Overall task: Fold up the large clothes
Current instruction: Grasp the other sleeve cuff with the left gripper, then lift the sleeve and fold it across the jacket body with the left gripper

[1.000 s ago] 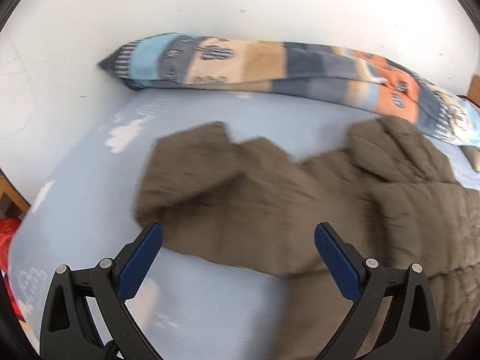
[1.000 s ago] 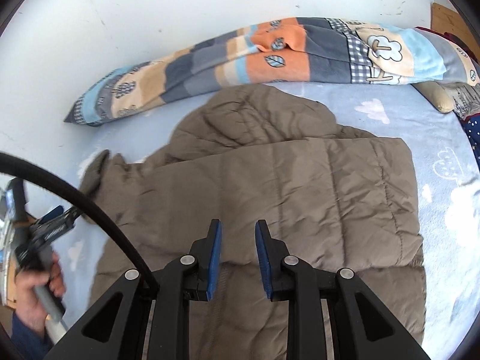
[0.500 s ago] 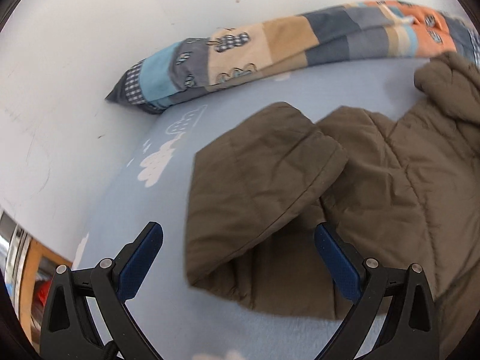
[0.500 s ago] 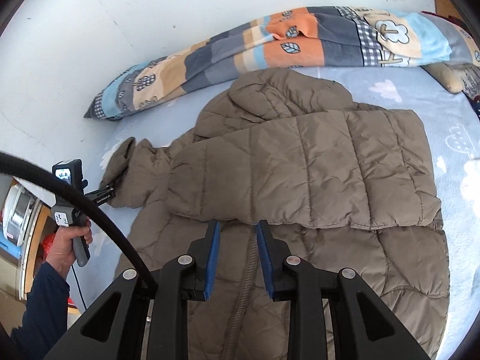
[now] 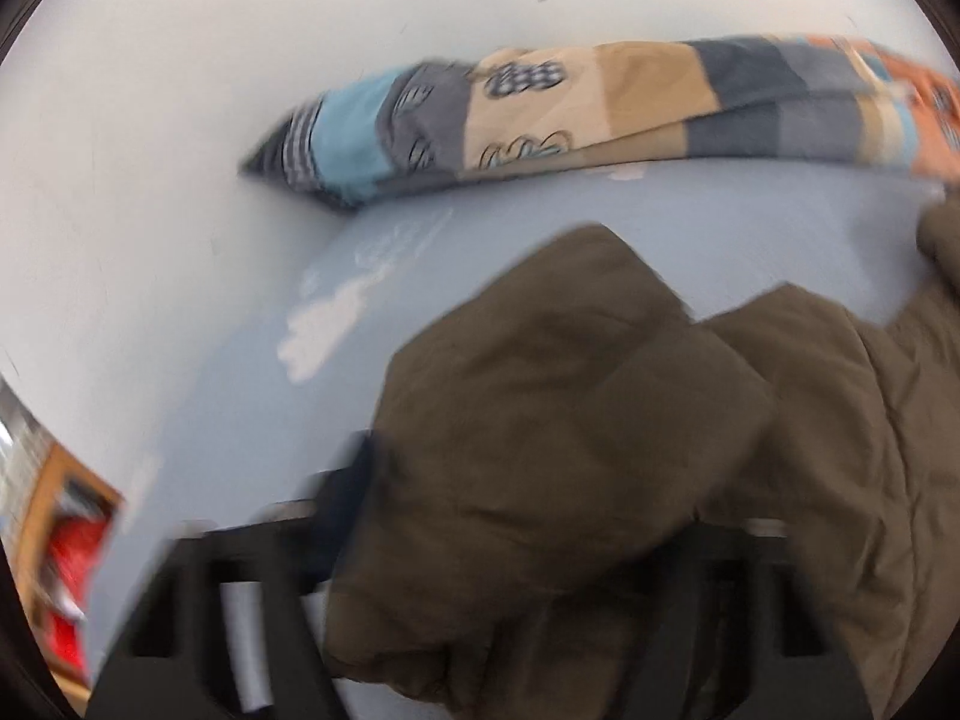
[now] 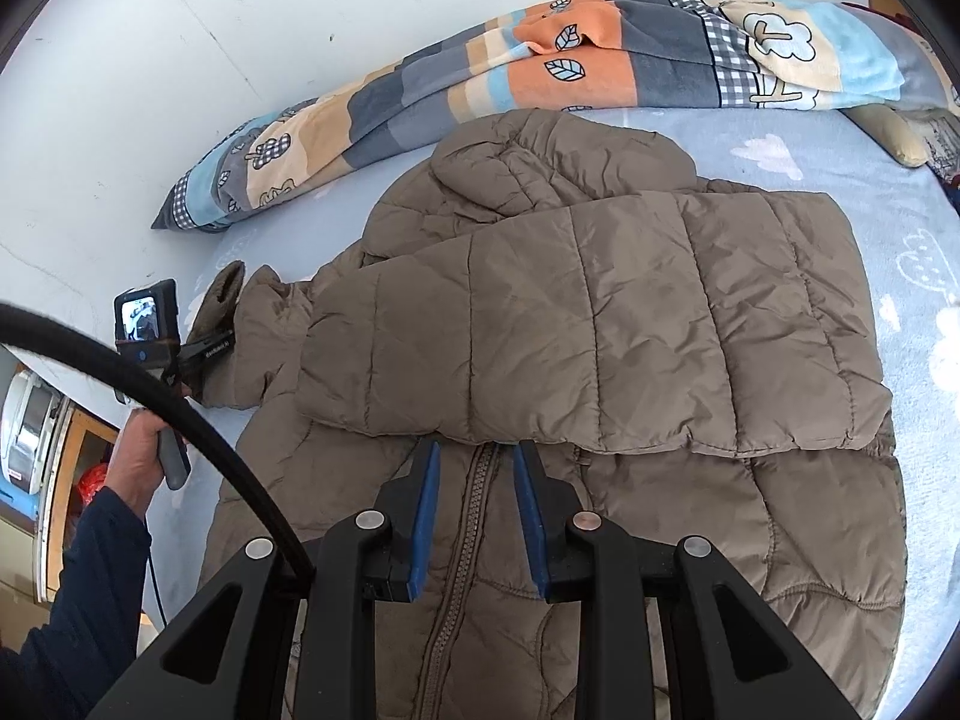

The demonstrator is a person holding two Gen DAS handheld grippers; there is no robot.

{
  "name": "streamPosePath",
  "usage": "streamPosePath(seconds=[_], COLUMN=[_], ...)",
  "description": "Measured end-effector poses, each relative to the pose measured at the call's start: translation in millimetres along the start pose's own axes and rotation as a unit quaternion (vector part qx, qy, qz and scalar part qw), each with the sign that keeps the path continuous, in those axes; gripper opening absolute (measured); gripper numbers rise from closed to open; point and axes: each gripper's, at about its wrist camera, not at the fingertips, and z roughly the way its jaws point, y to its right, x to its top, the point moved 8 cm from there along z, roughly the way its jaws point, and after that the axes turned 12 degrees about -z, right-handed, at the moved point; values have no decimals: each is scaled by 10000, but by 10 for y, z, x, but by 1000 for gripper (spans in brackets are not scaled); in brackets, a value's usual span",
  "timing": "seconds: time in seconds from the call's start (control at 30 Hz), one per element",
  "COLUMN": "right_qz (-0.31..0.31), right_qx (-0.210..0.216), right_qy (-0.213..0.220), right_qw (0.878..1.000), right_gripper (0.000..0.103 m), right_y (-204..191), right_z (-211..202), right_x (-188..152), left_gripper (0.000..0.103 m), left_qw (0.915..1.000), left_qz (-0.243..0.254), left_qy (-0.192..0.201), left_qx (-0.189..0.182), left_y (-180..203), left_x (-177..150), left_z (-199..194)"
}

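A brown quilted hooded jacket (image 6: 600,324) lies on the light blue bed sheet (image 6: 936,276), one side folded across its front over the zipper (image 6: 474,480). Its left sleeve (image 5: 540,420) fills the blurred left wrist view and lies over my left gripper (image 5: 516,516), hiding the fingertips. In the right wrist view the left gripper (image 6: 210,348) is at the sleeve cuff (image 6: 222,294), held by a hand. My right gripper (image 6: 474,516) hovers above the zipper near the fold edge, its blue pads a narrow gap apart, holding nothing.
A patchwork blanket (image 6: 540,72) lies rolled along the white wall (image 6: 180,60) at the back of the bed. A black cable (image 6: 180,414) crosses the left of the right wrist view. A wooden shelf (image 5: 54,540) with red items stands beyond the bed's left edge.
The left gripper has moved forward onto the sleeve, which now covers its fingers. The right gripper has pulled back slightly and its jaws have opened a little.
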Motion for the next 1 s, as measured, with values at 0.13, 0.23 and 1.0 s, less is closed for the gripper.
streamPosePath(seconds=[0.13, 0.23, 1.0], right_qz=[-68, -104, 513], right_qx=[-25, -18, -626], right_qy=[-2, 35, 16], right_qw=[10000, 9999, 9967], right_gripper=[28, 28, 28], right_y=[-42, -72, 533], right_z=[28, 22, -25], right_x=[18, 37, 32], left_gripper=[25, 21, 19], left_qw=[9959, 9917, 9478], left_qz=[-834, -1200, -2709], left_qy=[19, 7, 166], left_qx=[-363, -472, -1673], left_y=[-315, -528, -1078], left_x=[127, 218, 803], left_z=[-83, -169, -1399])
